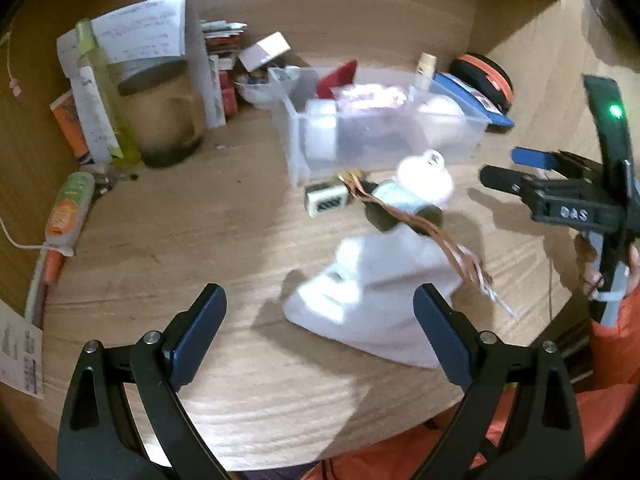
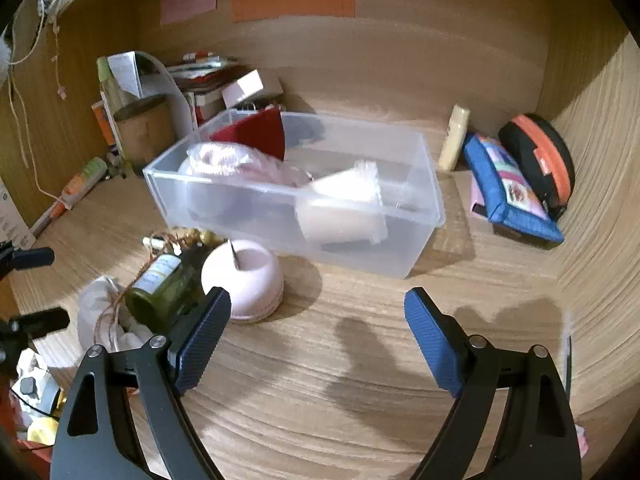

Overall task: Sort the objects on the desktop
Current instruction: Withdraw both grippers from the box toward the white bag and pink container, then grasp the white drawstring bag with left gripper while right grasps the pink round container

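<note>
My left gripper (image 1: 320, 304) hangs open over the desk, its fingers on either side of a white cloth bag (image 1: 372, 300) without touching it. Behind the bag lie a green glass jar (image 1: 400, 200) tied with brown string, a pink candle (image 1: 424, 176) and a small white tile (image 1: 326, 200). A clear plastic box (image 1: 380, 128) stands further back with a red item, a pink bag and a white cup in it. My right gripper (image 2: 318, 304) is open over bare wood, with the candle (image 2: 242, 280) and jar (image 2: 164, 284) beside its left finger. The box (image 2: 420, 216) is ahead.
A blue pouch (image 2: 508, 188), a black and orange round case (image 2: 540, 156) and a cream tube (image 2: 454, 140) sit at the back right. A brown jar (image 2: 144, 128), papers and an orange-green tube (image 2: 80, 184) crowd the back left. Wooden walls close three sides.
</note>
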Tool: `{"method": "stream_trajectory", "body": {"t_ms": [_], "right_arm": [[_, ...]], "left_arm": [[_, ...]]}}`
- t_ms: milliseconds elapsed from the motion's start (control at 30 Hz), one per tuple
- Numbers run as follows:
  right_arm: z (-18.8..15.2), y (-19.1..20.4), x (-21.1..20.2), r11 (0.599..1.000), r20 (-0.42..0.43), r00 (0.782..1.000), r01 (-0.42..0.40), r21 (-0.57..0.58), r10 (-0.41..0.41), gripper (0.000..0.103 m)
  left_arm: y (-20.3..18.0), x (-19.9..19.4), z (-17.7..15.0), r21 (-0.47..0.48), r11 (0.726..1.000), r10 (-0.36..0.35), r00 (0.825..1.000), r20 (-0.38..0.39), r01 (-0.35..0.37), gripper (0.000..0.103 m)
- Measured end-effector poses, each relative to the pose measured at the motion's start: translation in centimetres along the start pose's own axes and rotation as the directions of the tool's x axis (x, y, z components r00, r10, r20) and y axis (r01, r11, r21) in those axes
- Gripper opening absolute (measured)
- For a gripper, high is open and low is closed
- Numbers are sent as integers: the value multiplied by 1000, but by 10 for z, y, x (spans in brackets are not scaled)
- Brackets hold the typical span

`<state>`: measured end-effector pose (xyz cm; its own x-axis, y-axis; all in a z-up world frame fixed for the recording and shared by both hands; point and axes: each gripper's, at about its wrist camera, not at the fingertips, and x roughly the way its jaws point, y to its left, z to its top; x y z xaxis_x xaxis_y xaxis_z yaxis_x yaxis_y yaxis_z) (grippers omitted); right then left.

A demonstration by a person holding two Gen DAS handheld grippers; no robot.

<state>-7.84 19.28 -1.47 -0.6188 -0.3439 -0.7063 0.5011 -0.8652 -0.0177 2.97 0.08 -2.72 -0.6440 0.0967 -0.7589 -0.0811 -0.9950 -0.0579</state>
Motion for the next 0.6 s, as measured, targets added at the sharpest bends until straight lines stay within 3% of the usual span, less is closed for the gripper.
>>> {"method": "stream_trajectory", "body": {"t_ms": [233,600], "right_arm": [[-5,2,14,1000,-41,999,-22,-4,22,87],[5,14,43,997,-110,991,-80,-22,78,87]], "left_arm": [[-12,18,-13,22,997,-76,996,-55,77,96],[-28,46,-4,117,990,-63,992,-105,75,102]]}}
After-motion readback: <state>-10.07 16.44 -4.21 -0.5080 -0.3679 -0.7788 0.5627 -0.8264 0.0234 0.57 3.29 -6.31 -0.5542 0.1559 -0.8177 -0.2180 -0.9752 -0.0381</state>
